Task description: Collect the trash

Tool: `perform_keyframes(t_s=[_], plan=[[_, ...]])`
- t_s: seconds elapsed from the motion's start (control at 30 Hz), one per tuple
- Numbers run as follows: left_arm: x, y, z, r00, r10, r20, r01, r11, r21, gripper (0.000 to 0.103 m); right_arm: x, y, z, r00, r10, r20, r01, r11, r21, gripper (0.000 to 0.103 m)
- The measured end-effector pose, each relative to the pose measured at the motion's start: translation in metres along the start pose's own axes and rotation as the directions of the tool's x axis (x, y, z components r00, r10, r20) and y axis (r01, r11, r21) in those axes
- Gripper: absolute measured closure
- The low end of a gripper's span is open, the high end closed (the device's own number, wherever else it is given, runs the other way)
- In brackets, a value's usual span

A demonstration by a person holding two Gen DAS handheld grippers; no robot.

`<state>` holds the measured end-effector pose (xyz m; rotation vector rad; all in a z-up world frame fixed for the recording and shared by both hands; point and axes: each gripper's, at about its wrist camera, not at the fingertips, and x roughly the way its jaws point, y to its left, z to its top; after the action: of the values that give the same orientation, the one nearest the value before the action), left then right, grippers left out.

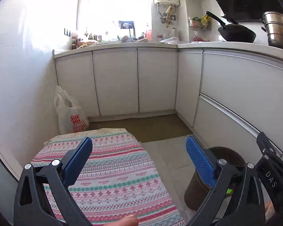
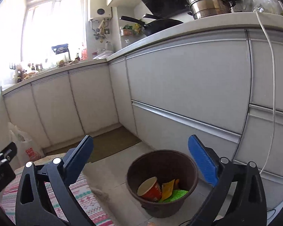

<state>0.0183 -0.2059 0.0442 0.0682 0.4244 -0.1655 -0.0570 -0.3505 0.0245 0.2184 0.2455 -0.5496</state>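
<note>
Both the left gripper [image 1: 139, 158], held above the patterned cloth [image 1: 111, 171], and the right gripper [image 2: 141, 158] are seen with jaws apart and empty, while a cup [image 2: 150, 189] and wrappers [image 2: 169, 190] are contained in the brown bin [image 2: 162, 182] on the floor by the cabinets [image 2: 188, 86].

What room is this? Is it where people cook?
Yes, it looks like a home kitchen: a black wok and steel pots sit on the counter above white cabinets.
</note>
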Motion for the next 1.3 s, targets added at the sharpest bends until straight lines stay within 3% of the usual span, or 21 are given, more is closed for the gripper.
perform_keyframes(t_s=[0.17, 0.33, 0.5, 0.73, 1.3], plan=[[-0.035, 0.043, -0.03, 0.996, 0.068, 0.056, -0.066, 0.997, -0.037, 0.007, -0.031, 0.029, -0.017, 0.998, 0.052, 0.018, -0.051, 0.996, -0.073, 0.007], [-0.045, 0.072, -0.056, 0.996, 0.089, 0.021, -0.088, 0.995, -0.045, 0.007, -0.044, 0.051, -0.037, 0.993, 0.119, -0.027, -0.121, 0.988, -0.1, 0.007], [-0.04, 0.084, -0.075, 0.995, 0.098, -0.013, -0.098, 0.995, -0.034, 0.007, -0.048, 0.07, -0.05, 0.995, 0.094, -0.028, -0.097, 0.984, -0.149, 0.007], [-0.037, 0.097, -0.078, 0.993, 0.113, -0.025, -0.114, 0.992, -0.059, 0.007, -0.047, 0.081, -0.057, 0.998, 0.056, -0.014, -0.058, 0.981, -0.184, 0.007], [-0.027, 0.099, -0.076, 0.992, 0.104, -0.072, -0.108, 0.992, -0.06, 0.007, -0.036, 0.079, -0.062, 0.996, 0.055, -0.066, -0.067, 0.978, -0.197, 0.007]])
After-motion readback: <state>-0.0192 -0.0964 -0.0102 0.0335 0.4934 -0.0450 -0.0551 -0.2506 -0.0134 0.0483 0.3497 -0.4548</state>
